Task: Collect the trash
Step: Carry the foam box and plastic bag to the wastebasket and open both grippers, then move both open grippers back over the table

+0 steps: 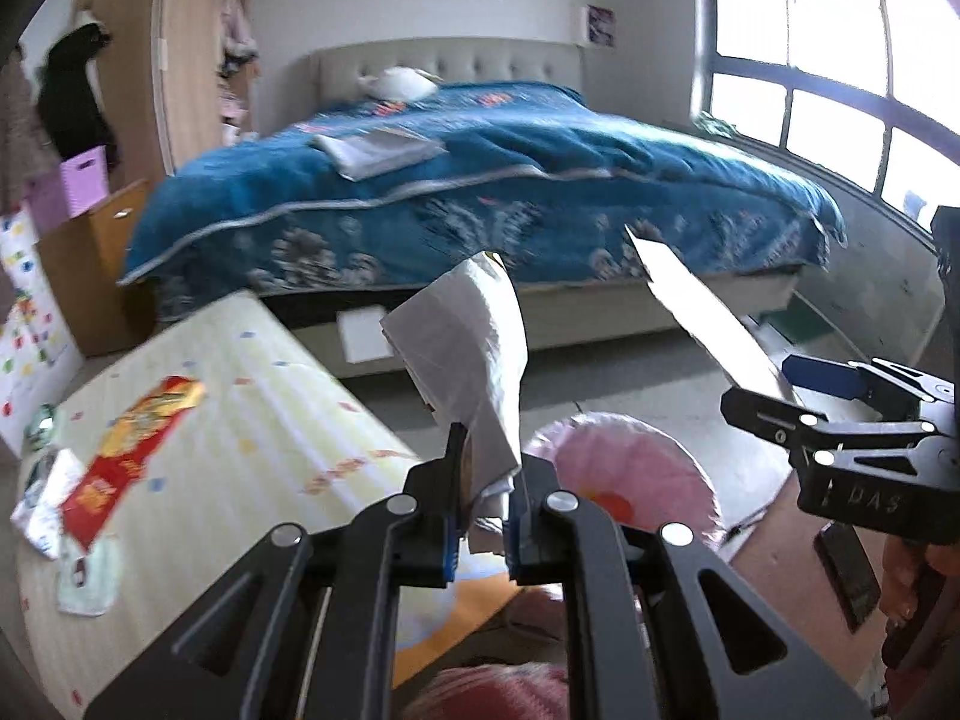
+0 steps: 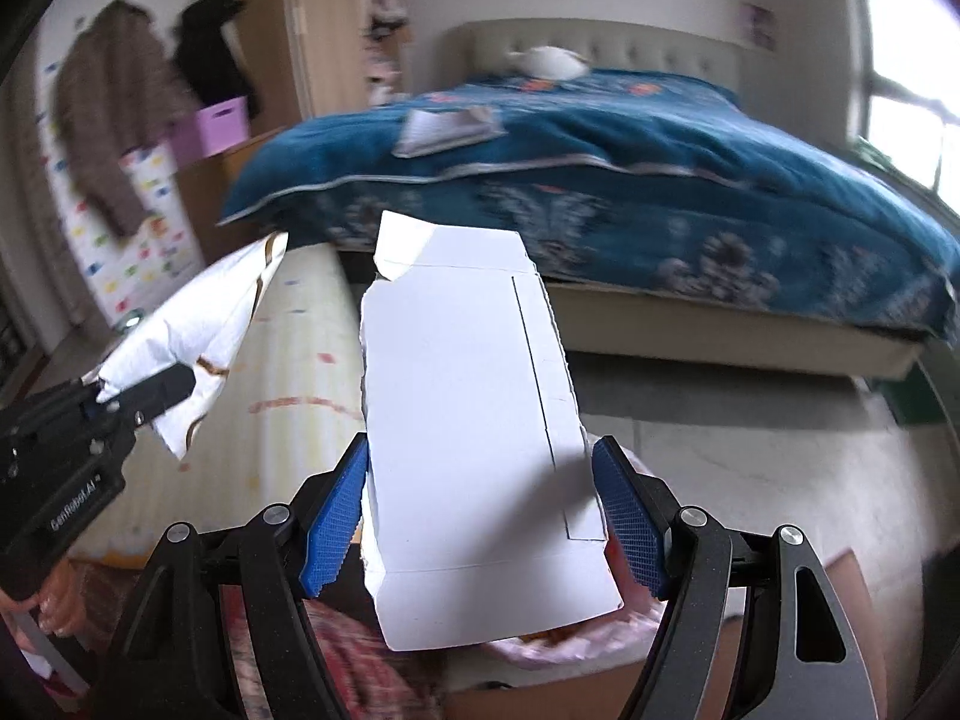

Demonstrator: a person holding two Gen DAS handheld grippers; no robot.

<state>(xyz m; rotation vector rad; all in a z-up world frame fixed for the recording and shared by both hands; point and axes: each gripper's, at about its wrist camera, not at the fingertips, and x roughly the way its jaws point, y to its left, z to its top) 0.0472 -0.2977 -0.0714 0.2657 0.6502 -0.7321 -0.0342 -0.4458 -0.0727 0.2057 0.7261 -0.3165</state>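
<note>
The left gripper [image 1: 486, 480] is clenched on a crumpled white paper wrapper [image 1: 474, 354]; the wrapper rises from between the blue pads [image 1: 451, 531] toward the centre of the left wrist frame, its lower edge hanging just below the fingertips. The right gripper [image 2: 480, 516] carries a flattened white carton [image 2: 474, 438]; the carton stands between the blue pads [image 2: 333, 522], fills the middle of the right wrist frame and leans slightly toward the upper left. Whether both pads press on the carton cannot be told: a narrow gap seems to show on the right side.

The left wrist view shows the right gripper [image 1: 762, 405] at the right edge, with the carton [image 1: 702, 318] seen edge-on as a bright blade pointing to the upper left; it also shows a yellow mat [image 1: 240, 420] at lower left bearing a red packet [image 1: 129, 450], and a pink-lined bin [image 1: 624, 468] just behind the left gripper. The right wrist view shows the left gripper [image 2: 174, 387] at the left edge, closed on the wrapper [image 2: 192, 336]; the bin is hidden behind the carton there. Both views show the bed with a blue quilt [image 1: 480, 180] across the upper frame.
</note>
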